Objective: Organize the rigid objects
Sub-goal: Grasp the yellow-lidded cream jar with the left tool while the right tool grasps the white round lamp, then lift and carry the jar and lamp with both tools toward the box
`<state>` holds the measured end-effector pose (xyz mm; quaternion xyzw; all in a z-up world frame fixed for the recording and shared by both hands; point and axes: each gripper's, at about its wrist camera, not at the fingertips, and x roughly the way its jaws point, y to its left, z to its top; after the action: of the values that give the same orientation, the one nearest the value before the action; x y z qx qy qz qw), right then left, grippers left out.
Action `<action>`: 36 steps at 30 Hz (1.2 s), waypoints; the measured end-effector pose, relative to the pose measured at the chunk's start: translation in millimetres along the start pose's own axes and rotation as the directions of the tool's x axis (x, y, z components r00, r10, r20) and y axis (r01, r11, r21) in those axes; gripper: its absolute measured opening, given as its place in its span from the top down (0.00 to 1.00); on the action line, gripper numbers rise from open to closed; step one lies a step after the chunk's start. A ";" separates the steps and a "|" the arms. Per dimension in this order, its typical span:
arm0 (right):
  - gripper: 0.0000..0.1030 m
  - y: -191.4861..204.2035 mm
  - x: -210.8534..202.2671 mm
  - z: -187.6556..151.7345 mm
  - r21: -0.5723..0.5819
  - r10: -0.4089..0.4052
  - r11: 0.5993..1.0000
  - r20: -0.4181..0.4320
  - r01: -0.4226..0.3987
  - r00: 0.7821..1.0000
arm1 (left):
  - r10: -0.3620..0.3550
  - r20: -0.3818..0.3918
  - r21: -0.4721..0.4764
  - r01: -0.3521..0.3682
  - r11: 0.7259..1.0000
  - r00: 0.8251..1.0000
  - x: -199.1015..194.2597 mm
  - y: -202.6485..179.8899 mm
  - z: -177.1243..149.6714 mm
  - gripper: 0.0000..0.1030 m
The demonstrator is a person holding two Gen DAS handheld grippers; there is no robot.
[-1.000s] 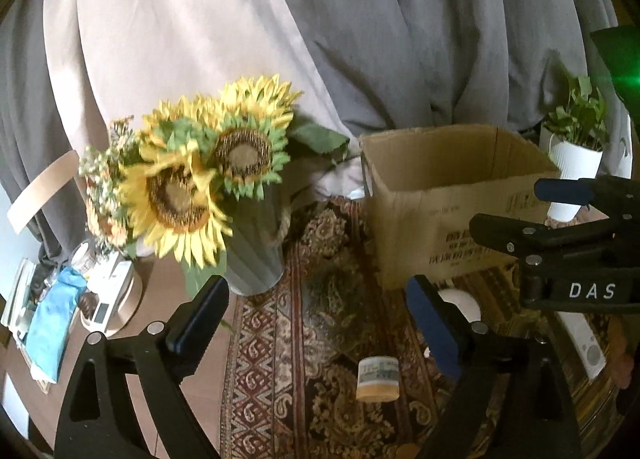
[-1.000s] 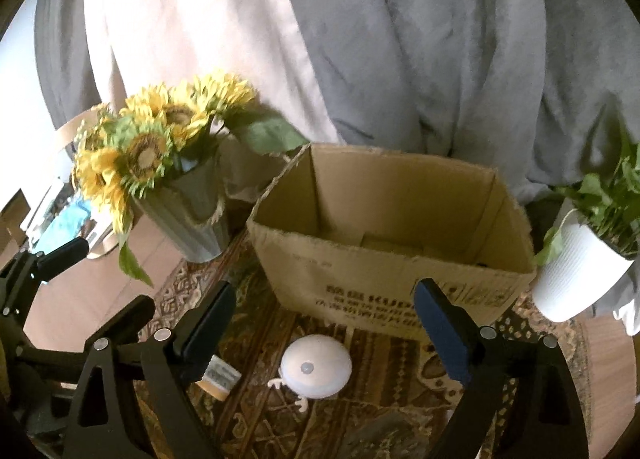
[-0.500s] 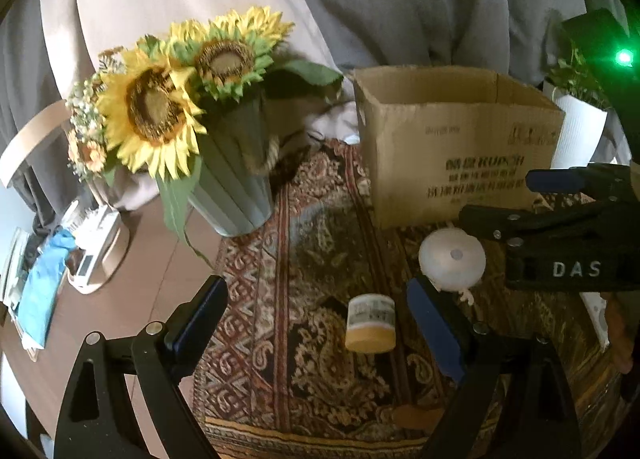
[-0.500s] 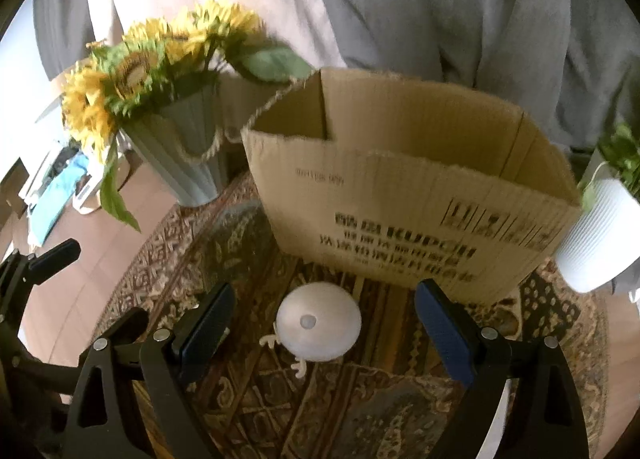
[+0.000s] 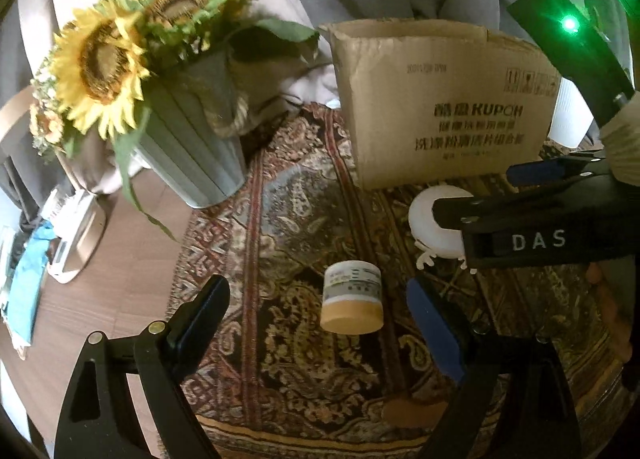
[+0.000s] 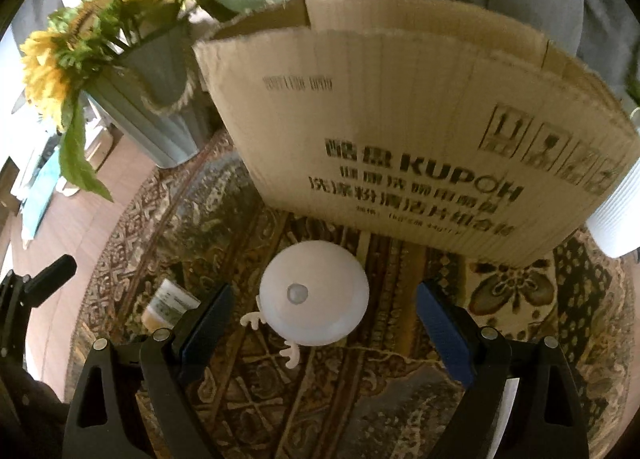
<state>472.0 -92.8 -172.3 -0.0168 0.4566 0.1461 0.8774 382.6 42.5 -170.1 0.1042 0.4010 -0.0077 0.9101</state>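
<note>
A small jar (image 5: 352, 297) with a tan lid and pale label lies on its side on the patterned rug, between the open fingers of my left gripper (image 5: 320, 319). It also shows in the right wrist view (image 6: 170, 305). A white domed gadget with small feet (image 6: 314, 297) sits on the rug in front of the open cardboard box (image 6: 400, 131); my right gripper (image 6: 324, 335) is open just before it, jaws on either side. In the left wrist view the gadget (image 5: 426, 219) is partly hidden by the right gripper's body (image 5: 536, 227).
A grey ribbed vase of sunflowers (image 5: 192, 147) stands left of the box (image 5: 440, 107). A white plant pot (image 6: 618, 215) is right of the box. Grey curtains hang behind. Clutter and a blue cloth (image 5: 28, 299) lie at far left on the wooden surface.
Both grippers have moved down and forward toward the rug. The jar now lies between the left fingers, and the white gadget is close between the right fingers. Both stay open.
</note>
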 end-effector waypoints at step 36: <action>0.27 11.2 45.6 -3.1 -0.018 0.045 0.999 -0.067 -0.046 0.997 | -0.178 -0.079 -0.168 0.163 0.972 0.981 49.7 9.3 -12.3 0.61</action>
<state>491.2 -71.5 -209.7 -0.0197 0.4845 0.1698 0.8579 408.2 57.4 -212.8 -0.0041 0.4499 -0.0486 0.8917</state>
